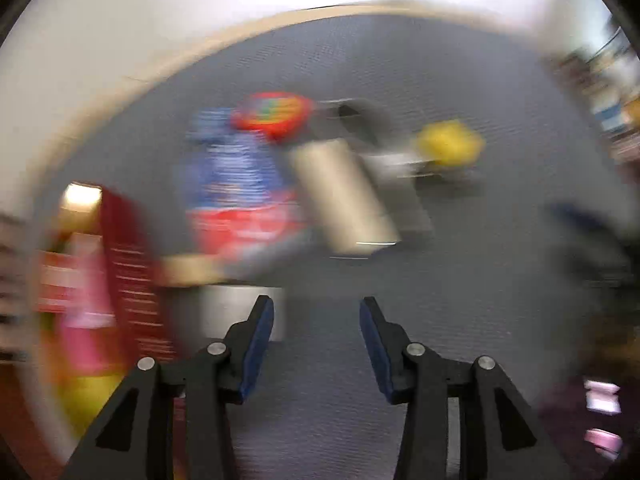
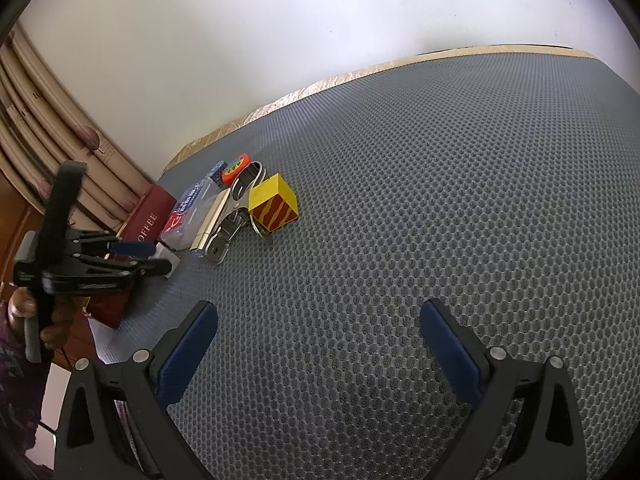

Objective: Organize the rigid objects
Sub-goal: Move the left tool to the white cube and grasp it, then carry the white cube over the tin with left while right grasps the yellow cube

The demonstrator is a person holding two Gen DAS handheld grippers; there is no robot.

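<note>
While left gripper [image 2: 154, 257] hovers empty, coffee box [image 2: 150, 216] just behind

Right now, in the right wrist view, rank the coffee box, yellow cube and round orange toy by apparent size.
1. Coffee box, though the left gripper partly hides it.
2. Yellow cube.
3. Orange toy, smallest; it also lies farthest away, so its real size is unsure.

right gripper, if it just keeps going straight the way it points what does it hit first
Probably only the grey mesh mat. The right gripper is open and empty, with bare mat between and beyond its fingers. The yellow striped box lies left of that line, though depth is unclear.
</note>
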